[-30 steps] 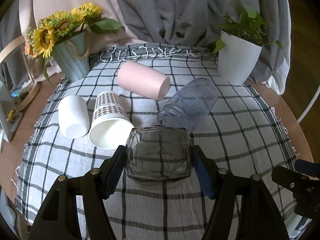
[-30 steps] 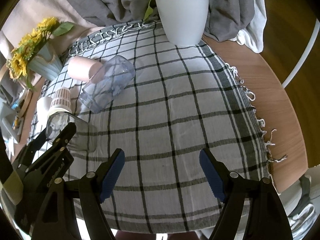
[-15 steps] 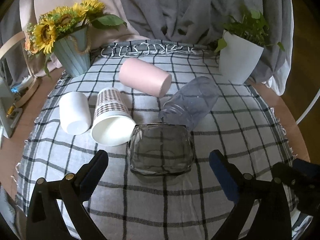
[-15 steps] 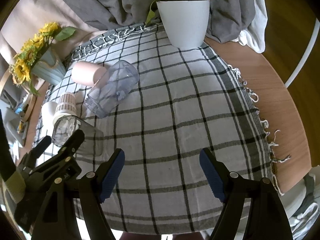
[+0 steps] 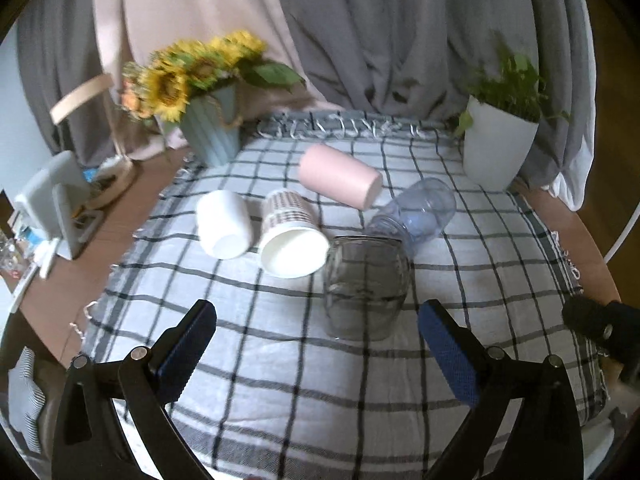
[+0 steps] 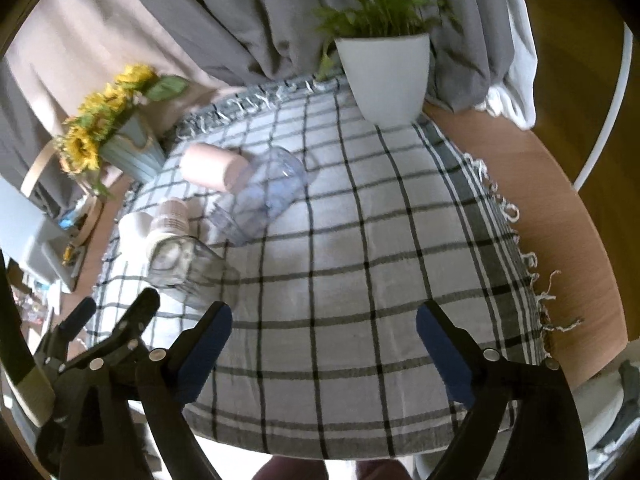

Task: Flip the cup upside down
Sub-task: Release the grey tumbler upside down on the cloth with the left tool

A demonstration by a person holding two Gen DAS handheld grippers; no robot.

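Left gripper [image 5: 316, 344] jaws spread wide, holding nothing; right gripper [image 6: 324, 340] likewise wide apart, empty, over bare checked cloth [image 6: 360, 248]. Smoked glass cup [image 5: 366, 286] stands mouth-down on the cloth just ahead of the left fingers, clear of both. Behind it, lying sideways: paper cup [image 5: 290, 240], white cup [image 5: 224, 224], clear bottle [image 5: 416, 212], pink cup [image 5: 338, 180].

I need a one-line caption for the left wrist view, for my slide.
Open left claw facing a clear glass cup standing on the checked tablecloth, four other cups lying behind it.
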